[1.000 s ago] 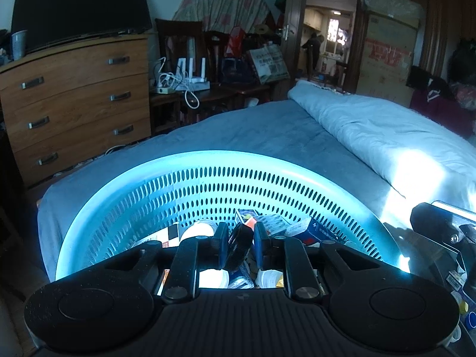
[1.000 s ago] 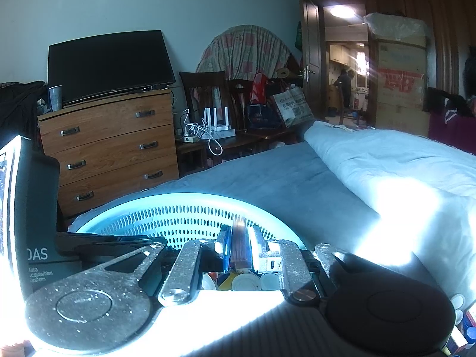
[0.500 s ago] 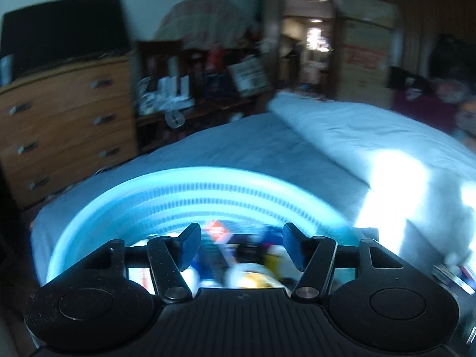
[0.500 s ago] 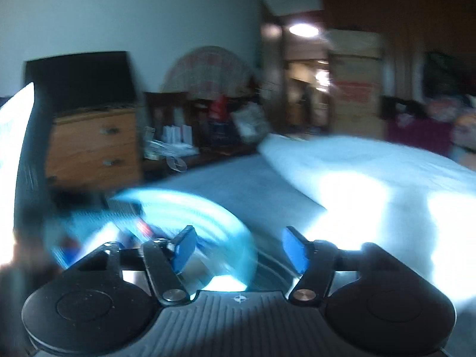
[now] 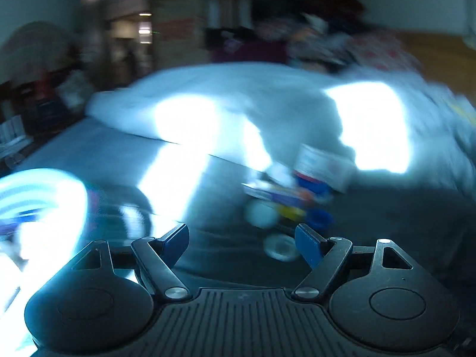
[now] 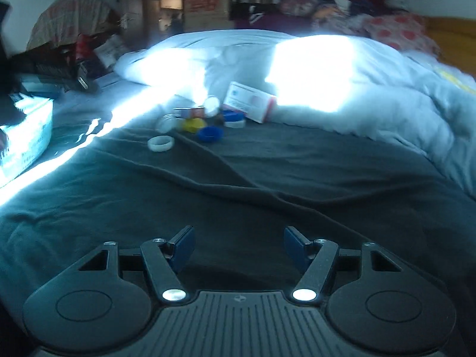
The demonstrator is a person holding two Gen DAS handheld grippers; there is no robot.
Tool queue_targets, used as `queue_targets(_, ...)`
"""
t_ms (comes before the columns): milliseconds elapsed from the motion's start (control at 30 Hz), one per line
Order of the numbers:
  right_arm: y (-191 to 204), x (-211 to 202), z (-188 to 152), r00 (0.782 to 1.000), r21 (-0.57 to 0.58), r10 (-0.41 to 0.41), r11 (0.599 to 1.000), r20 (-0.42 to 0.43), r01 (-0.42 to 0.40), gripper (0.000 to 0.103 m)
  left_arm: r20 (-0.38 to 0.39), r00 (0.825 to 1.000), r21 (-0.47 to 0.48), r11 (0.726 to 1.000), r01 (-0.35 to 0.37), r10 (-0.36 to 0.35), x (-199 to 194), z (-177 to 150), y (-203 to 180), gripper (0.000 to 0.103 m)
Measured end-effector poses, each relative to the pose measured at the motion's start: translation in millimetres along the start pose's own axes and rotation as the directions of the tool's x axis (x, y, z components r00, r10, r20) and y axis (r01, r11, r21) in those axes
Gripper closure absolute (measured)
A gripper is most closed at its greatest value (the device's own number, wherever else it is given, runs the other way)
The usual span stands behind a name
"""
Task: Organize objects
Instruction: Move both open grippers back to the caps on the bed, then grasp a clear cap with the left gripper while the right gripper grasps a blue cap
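Bed with dark grey rumpled blanket fills both views. Pale white-blue duvet bunched along its far side, sunlit patches on it. Light blue perforated plastic laundry basket sits on the blanket at far left in the right wrist view; in the left wrist view it's a blurred bright arc at the left edge.

Left gripper: fingers spread wide, nothing between them, above the blanket. Frame heavily motion-blurred. Right gripper: fingers also apart, empty, low over the blanket and well apart from the clutter.

Small-item cluster lies mid-blanket near the duvet edge: white rectangular cardboard box with red end leaning against the duvet, blue round plastic lid, white plastic ring lid nearest the camera, yellow piece, small flat carton. In the left view the same cluster is just ahead of the right finger, the white ring lid closest; the rest is too blurred to sort.
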State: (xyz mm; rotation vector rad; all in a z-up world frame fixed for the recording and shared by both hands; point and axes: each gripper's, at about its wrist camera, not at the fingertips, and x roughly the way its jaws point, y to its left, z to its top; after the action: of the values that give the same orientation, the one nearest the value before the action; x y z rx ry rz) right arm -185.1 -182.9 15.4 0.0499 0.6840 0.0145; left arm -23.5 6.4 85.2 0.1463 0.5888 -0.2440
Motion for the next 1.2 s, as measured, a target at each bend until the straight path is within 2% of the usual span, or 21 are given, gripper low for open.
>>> queue_targets(67,-9.6,-0.9,2.0,1.000,0.010,0.005,1.000,0.014,-0.005,0.035,-0.028,1.000,0.050,0.999,0.005,-0.004,26.9,-13.7,-23.3,0.025)
queue_targets(233,-19.2,14.0,18.1,0.999,0.039,0.012,0.999,0.036,-0.013,0.034,-0.119,0.992,0.043,0.998,0.049,-0.044,82.4,-26.5,-38.5,0.026)
queue_targets(333,-25.0,21.9,24.6,0.999,0.047,0.019,0.999,0.040,-0.021,0.034,-0.151,0.988,0.022,1.000,0.009,-0.006,111.2,-30.0,-38.4,0.029)
queue_targets(400,-27.5,25.1,29.1,0.999,0.046,0.023,0.999,0.046,-0.025,0.034,-0.138,0.990,0.007,1.000,0.009,-0.008,119.2,-27.7,-35.7,0.029)
queue_targets(467,-27.7,32.1,35.5,0.998,0.047,0.031,0.998,0.053,-0.034,0.034,-0.127,0.992,0.006,1.000,0.019,-0.018,121.0,-23.5,-33.5,0.042)
queue_targets(500,-27.0,36.3,39.3,0.998,0.046,0.035,0.998,0.058,-0.038,0.035,-0.129,0.991,-0.001,1.000,0.028,-0.028,121.9,-23.1,-32.3,0.055)
queue_targets(533,-25.8,41.0,43.5,0.997,0.044,0.040,0.998,0.063,-0.042,0.035,-0.130,0.991,-0.010,0.999,0.034,-0.035,121.4,-23.1,-30.8,0.063)
queue_targets(700,-16.6,79.8,76.0,0.992,0.018,0.077,0.997,0.097,-0.079,0.035,-0.103,0.994,-0.035,0.999,0.016,-0.019,96.6,-27.4,-21.0,0.063)
queue_targets(933,14.5,173.9,124.5,0.991,-0.020,0.126,0.992,0.049,-0.125,0.038,-0.075,0.997,-0.111,0.993,-0.031,0.022,58.8,-20.7,0.8,0.063)
queue_targets(1133,39.4,215.1,134.7,0.994,-0.052,0.113,0.992,0.009,-0.112,0.042,-0.070,0.997,-0.131,0.991,-0.036,0.027,53.5,-13.8,8.2,0.063)
queue_targets(1200,44.7,219.9,129.0,0.994,-0.077,0.106,0.991,-0.008,-0.106,0.050,-0.075,0.997,-0.131,0.991,-0.036,0.027,53.7,-13.4,8.2,0.063)
